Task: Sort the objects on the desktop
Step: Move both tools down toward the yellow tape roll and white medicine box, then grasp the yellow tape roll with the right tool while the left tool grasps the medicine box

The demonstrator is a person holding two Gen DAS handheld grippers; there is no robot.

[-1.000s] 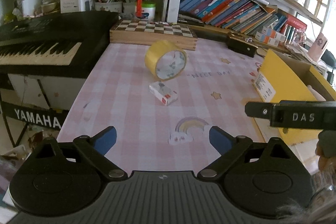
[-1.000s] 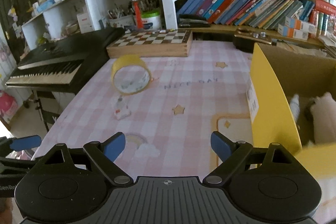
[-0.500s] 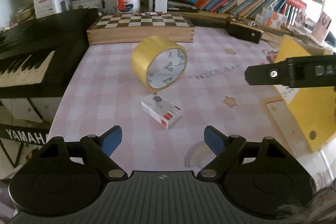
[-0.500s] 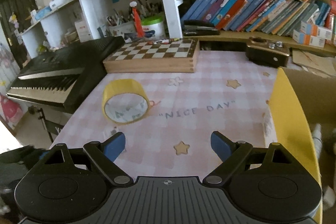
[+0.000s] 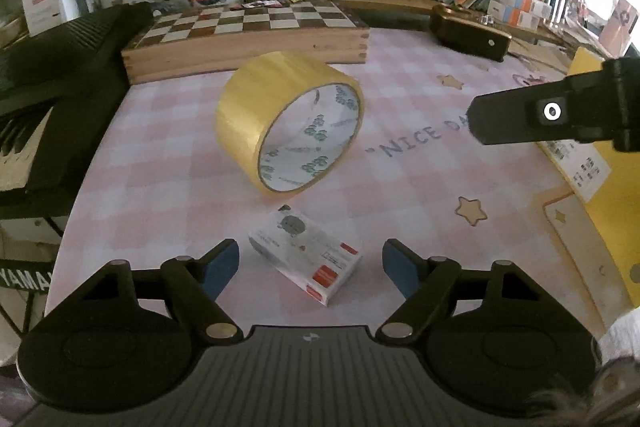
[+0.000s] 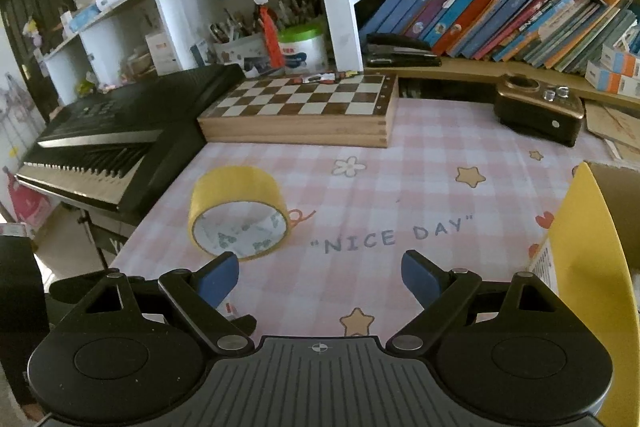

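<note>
Left gripper point(image 5: 310, 263) has its jaws partly open and just been closing, straddling the small white box point(image 5: 306, 259) without touching it. Risk: the box lies skewed to the jaws, so closing now may catch a corner and spin it away. Risk 2: the tape roll point(image 5: 290, 123), on edge just beyond, could roll if nudged. Right gripper point(image 6: 320, 277) jaws wide, empty, above the surface point(image 6: 420, 167). Box: flat, white, red stripe at its near end, on the near-left surface. Yellow carton point(image 6: 580, 247) at right.
</note>
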